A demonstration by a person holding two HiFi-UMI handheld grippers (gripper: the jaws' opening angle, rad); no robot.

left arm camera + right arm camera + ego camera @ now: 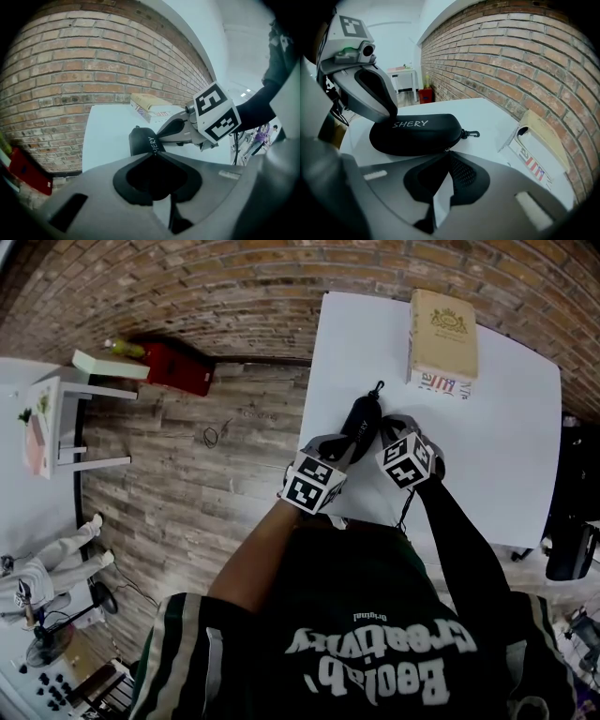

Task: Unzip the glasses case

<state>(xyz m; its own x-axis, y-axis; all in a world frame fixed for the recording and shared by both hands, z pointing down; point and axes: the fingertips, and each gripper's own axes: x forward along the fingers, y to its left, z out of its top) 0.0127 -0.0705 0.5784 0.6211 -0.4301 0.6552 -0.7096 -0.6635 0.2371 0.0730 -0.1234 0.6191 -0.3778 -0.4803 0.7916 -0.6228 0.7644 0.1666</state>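
Your right gripper [447, 151] had its grey, black-padded jaws fully together at the seam of the glasses case [417, 133], with what looked like the small metal zip pull [446, 149] pinched at their tips. Your left gripper [152, 153] was clamped on one rounded end of the same case, its jaws only slightly parted by the shell. The case was a black, oblong, domed hard shell with a matte surface and white lettering on its upper face. It lay flat on the smooth white table [506, 456], between the two grippers, with a small black clip [471, 134] projecting from its far end. Beyond the case, well apart from it, a rectangular cream cardboard box [442, 334] with a crest on top and red-and-blue print on its end lay flat on the table. A rough red brick wall [511, 51] ran along the table's far edge.
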